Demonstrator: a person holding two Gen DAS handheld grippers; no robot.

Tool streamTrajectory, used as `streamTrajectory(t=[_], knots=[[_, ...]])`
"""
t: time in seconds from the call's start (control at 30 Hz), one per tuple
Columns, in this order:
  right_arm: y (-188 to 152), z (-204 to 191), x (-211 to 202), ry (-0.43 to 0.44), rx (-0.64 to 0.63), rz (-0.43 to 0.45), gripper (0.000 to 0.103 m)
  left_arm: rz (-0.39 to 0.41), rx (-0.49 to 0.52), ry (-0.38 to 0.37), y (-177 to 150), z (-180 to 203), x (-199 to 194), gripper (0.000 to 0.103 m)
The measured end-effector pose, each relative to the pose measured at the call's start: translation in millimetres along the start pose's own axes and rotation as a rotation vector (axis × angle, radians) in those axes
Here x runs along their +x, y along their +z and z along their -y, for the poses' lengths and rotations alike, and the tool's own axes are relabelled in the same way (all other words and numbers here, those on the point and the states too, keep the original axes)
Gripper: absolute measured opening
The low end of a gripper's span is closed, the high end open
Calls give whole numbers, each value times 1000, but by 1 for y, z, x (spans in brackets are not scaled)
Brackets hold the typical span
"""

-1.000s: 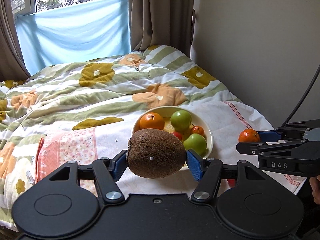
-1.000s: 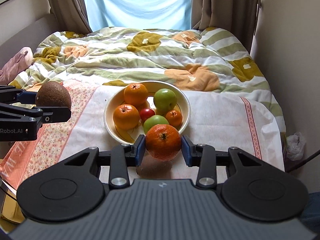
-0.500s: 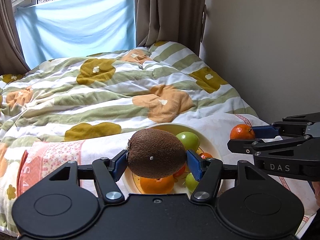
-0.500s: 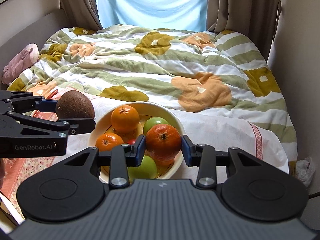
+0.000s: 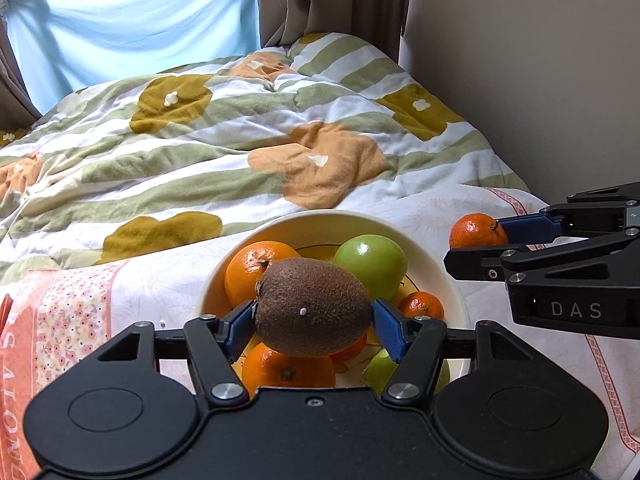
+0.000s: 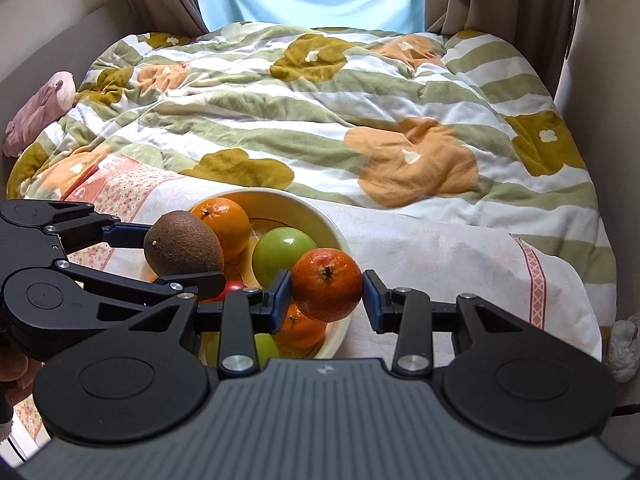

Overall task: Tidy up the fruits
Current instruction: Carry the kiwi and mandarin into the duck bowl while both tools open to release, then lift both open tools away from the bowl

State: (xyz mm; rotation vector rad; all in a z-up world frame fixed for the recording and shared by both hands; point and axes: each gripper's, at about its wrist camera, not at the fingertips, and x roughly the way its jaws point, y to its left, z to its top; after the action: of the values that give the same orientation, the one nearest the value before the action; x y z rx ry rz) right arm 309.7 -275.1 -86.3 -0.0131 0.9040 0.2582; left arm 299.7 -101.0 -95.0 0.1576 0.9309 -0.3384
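Left claw [image 5: 313, 323]: clenched on the kiwi [image 5: 314, 306], blue pads pressing on its two long ends; it hangs over the bowl [image 5: 316, 222], above the fruit inside.
Kiwi handling: looks light, its fuzzy skin should give good friction; the flesh is probably soft, so a gentle squeeze seems wise.
Bowl: cream, on the floral cloth [image 5: 80, 300] at the near edge of the bed [image 6: 360, 92]. It holds oranges [image 6: 224, 226], green apples [image 6: 284, 254], a small mandarin [image 5: 421, 305] and something red, half hidden.
In the way: the bowl is crowded, so either fruit will likely land on others and could roll.
Right claw [image 6: 327, 292]: grasping the tangerine [image 6: 327, 285] by its sides, over the bowl's right rim.
Tangerine handling: probably light, with slightly yielding peel that is smooth, so a hold across the widest part suits it.
Around: a pink soft toy [image 6: 38, 118] at the bed's left edge; curtains [image 5: 328, 0] beyond the far edge.
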Motion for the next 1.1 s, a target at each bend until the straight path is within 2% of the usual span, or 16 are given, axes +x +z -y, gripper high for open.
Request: streamTrajectory(t=[0.1,0.17,0.23,0.27,0.53,0.97,1.0,1.07,1.1], knots=[[1,0,2,5,0,-2,53,1,20,12,-3,1,-1,73],[0,0,3,8,3,-2,53,11,33,20,-5,1,-5,80],[0,-1,3,11,7,-3,53,20,35,21,-8,-1,-10,92],[0,-1,2,13,8,-2,53,22,33,23,-9,-2,-13,93],[-4,-6,2,19,3,-10,53,15,1,38,-27,-13,-36,95],[-18,-42,18,49,-48,-27,54,20,-65,70,-48,-31,-56,95],[-18,-43,17,46,-48,-22,56,20,-67,72,-49,-33,-57,95],[-19,-44,15,43,-58,-1,71,20,-71,76,-50,-35,-58,95],[-19,-45,14,38,-62,2,83,20,-73,77,-51,-36,-58,95]])
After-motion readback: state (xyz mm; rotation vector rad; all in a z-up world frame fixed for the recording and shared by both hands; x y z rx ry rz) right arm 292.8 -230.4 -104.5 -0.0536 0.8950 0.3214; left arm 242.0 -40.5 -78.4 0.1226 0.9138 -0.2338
